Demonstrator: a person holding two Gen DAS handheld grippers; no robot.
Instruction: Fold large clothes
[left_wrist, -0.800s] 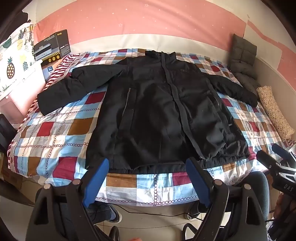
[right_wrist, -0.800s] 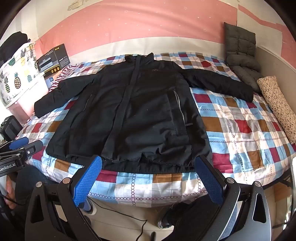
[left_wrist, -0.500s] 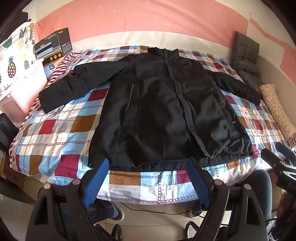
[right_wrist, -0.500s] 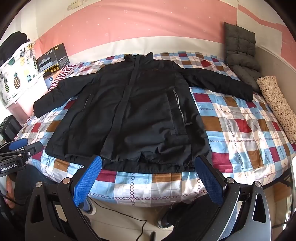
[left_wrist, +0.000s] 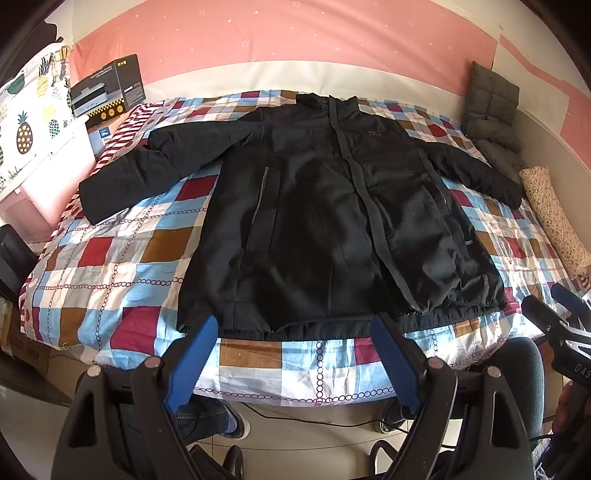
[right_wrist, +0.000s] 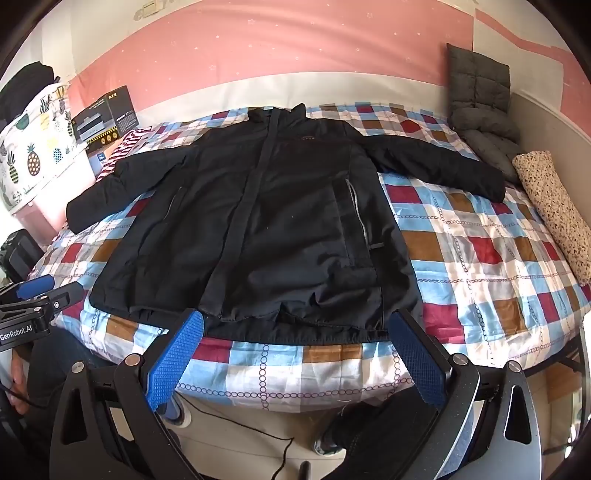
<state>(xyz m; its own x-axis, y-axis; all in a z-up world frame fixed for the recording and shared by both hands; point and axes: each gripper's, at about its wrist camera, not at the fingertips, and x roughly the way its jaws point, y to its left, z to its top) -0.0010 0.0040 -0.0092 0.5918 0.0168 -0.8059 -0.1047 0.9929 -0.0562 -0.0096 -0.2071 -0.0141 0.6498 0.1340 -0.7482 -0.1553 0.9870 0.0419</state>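
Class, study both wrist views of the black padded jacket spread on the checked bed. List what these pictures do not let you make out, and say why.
- Black padded jacket: its back is hidden, lying face up on the checked quilt.
- Small chest logo: too small to read, right wrist view.
- Black printed box: lettering too small, left wrist view.
- Shoe on the floor: partly hidden behind the left gripper.
- Right gripper: body cut off by the bottom edge.

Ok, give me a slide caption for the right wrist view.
Open right gripper facing a black jacket spread flat, sleeves out, on a checked bedspread, nothing grasped.
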